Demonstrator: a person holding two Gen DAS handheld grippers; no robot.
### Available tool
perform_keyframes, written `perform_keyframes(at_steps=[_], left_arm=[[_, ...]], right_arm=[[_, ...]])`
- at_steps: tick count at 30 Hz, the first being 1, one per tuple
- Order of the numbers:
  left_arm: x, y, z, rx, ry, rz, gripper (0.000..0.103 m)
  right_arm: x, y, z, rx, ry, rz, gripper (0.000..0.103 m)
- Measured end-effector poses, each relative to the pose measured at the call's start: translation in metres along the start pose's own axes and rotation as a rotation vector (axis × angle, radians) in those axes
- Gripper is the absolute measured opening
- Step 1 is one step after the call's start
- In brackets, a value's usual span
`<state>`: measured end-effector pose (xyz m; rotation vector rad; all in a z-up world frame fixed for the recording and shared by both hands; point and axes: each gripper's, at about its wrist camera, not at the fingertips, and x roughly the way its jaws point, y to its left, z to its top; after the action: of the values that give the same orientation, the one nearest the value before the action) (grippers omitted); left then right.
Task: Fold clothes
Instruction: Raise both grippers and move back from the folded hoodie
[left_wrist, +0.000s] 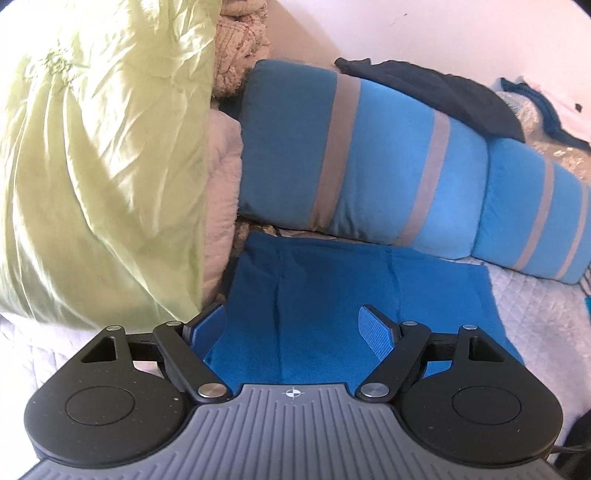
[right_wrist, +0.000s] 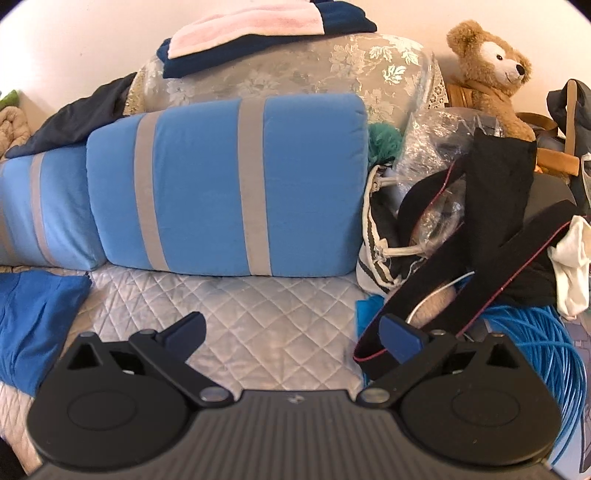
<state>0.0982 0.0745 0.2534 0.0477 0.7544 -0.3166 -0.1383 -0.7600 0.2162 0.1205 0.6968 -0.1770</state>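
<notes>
- A quilt is seen covering the bed, with striped blue pillows lined up along its far side.
- A green pillow is seen at the left, just beside the blue cloth.
- The blue cloth is laid flat on the quilt in front of the pillows; its corner is seen at the left of the right view.
- The left hand-held gripper is held wide open over the cloth, nothing gripped.
- The right hand-held gripper is held wide open over bare quilt, empty; a black strap lies beside one finger.
</notes>
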Motion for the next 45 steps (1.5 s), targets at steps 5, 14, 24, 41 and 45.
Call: perform_keyframes(at_steps=[5, 14, 24, 41, 45], left_arm=[[-0.006, -0.011, -0.027, 0.049, 0.013, -0.020, 0.079], [-0.039, -0.009, -0.088, 0.016, -0.009, -0.069, 0.079], [-0.069, -0.010, -0.134, -0.045, -0.028, -0.171, 0.079], [-0.066, -0.032, -0.187, 0.020, 0.057, -0.228, 0.079], [-0.060, -0.040, -0.188, 0.045, 0.051, -0.208, 0.079]], right_arm=[[-0.023, -0.002, -0.032, -0.039, -0.039, 0.036, 0.103], [-0.066, -0.014, -0.092, -0.082, -0.080, 0.072, 0.103], [-0.106, -0.049, -0.168, -0.035, -0.078, 0.092, 0.103], [-0.117, -0.059, -0.249, -0.033, 0.003, 0.148, 0.103], [-0.109, -0.055, -0.250, -0.023, 0.002, 0.143, 0.103]])
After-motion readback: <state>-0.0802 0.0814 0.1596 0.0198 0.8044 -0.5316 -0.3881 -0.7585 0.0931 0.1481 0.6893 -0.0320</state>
